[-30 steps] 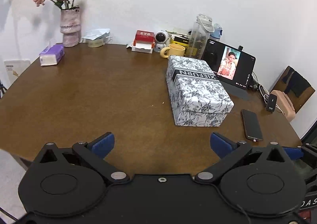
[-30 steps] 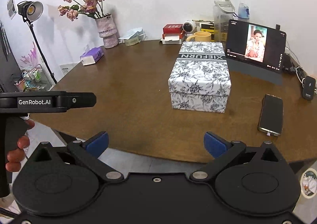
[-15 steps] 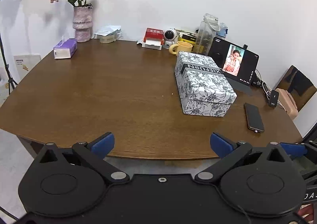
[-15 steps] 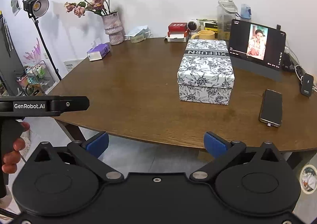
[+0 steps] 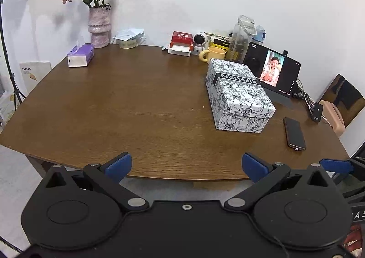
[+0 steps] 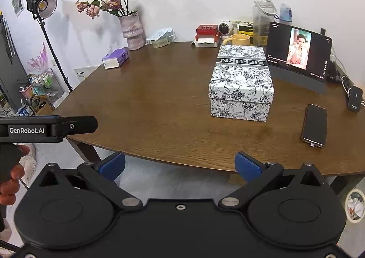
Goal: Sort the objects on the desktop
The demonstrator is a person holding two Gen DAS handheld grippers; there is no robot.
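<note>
- Now the left gripper [image 5: 186, 164] hangs at the bottom of the frame, fingers wide apart and grasping nothing.
- Likewise the right gripper [image 6: 180, 163] is released, empty.
- Right of centre, the patterned box [image 6: 241, 82] sits on the table [image 6: 148, 102]; a phone [image 6: 314, 125] lies further right.

Brown wooden table [image 5: 136, 109] carrying patterned box [image 5: 237, 96], phone [image 5: 294, 130] lying just beside; tablet [image 5: 271, 70], yellow mug [image 5: 214, 54], vase [image 5: 99, 25], purple tissue pack [image 5: 80, 56] sitting along far edge.
</note>
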